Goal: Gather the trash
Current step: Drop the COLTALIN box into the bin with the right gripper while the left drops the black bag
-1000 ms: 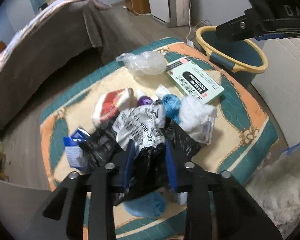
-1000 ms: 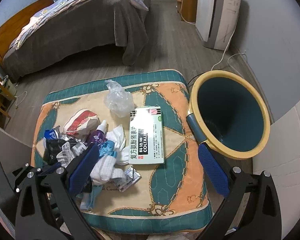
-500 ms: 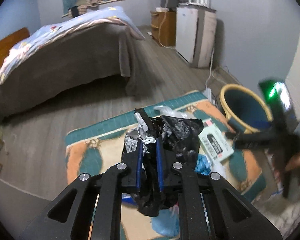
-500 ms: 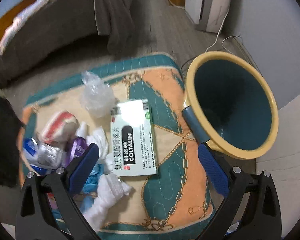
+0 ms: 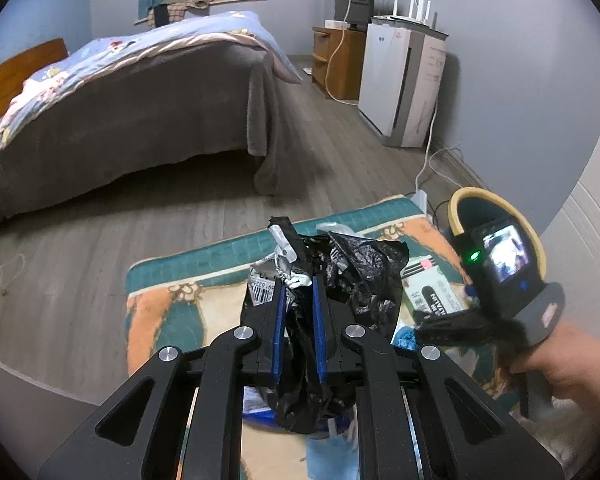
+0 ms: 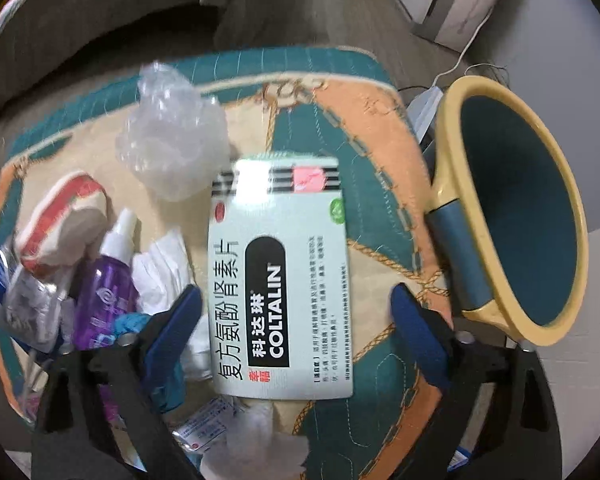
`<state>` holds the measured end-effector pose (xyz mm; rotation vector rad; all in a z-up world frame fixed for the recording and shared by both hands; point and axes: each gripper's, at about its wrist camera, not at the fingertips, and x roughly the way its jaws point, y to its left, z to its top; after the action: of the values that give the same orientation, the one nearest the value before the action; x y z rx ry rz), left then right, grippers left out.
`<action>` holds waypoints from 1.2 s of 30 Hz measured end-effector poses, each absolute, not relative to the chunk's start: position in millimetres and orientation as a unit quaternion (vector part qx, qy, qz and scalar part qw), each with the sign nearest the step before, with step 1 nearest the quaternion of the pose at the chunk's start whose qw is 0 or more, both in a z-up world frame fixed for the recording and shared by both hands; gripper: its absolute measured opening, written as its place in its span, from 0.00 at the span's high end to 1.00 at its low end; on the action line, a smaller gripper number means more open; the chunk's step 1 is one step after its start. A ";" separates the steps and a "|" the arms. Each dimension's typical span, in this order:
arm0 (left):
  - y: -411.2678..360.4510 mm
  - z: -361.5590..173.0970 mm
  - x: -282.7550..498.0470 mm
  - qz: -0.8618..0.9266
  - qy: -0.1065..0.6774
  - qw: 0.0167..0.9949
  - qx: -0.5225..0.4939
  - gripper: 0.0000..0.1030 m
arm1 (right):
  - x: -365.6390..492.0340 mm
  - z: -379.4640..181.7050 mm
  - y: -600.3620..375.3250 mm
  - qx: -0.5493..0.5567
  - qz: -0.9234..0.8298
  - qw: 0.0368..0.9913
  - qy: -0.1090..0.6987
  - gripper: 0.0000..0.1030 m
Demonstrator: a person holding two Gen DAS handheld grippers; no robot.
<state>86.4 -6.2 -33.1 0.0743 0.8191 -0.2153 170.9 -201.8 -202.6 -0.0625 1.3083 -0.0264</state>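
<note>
Quilted mat (image 6: 380, 128): flat glossy box (image 6: 280, 280), crinkled clear plastic (image 6: 172, 148).

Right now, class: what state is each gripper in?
Left gripper: shut on the black plastic bag.
Right gripper: open, jaws closing around the medicine box.

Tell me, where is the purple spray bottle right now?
In the right wrist view, the purple spray bottle lies at the mat's left side, between the red-and-white wrapper and the white tissue.
</note>
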 end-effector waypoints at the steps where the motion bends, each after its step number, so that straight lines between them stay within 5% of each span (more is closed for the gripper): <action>1: -6.1 -33.4 86.0 -0.105 0.397 0.911 0.035 0.87 | 170.5 -205.1 -202.2 -0.029 -0.010 0.790 0.613 0.26; 10: -7.8 -27.5 83.4 -0.114 0.387 0.914 0.033 0.87 | 161.1 -161.5 -225.4 0.007 -0.044 0.809 0.587 0.30; 24: -23.4 -22.0 79.3 -0.117 0.370 0.920 0.056 0.87 | 114.2 -19.3 -293.9 -0.026 0.005 0.883 0.469 0.30; 36: -75.5 -3.9 81.2 -0.155 0.356 0.920 0.054 0.87 | 139.2 -54.5 -394.7 0.076 -0.077 0.873 0.475 0.30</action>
<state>81.2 -75.5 -3.9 0.1119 0.7327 -0.3182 139.2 -394.7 -54.5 0.1584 0.9922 -0.1607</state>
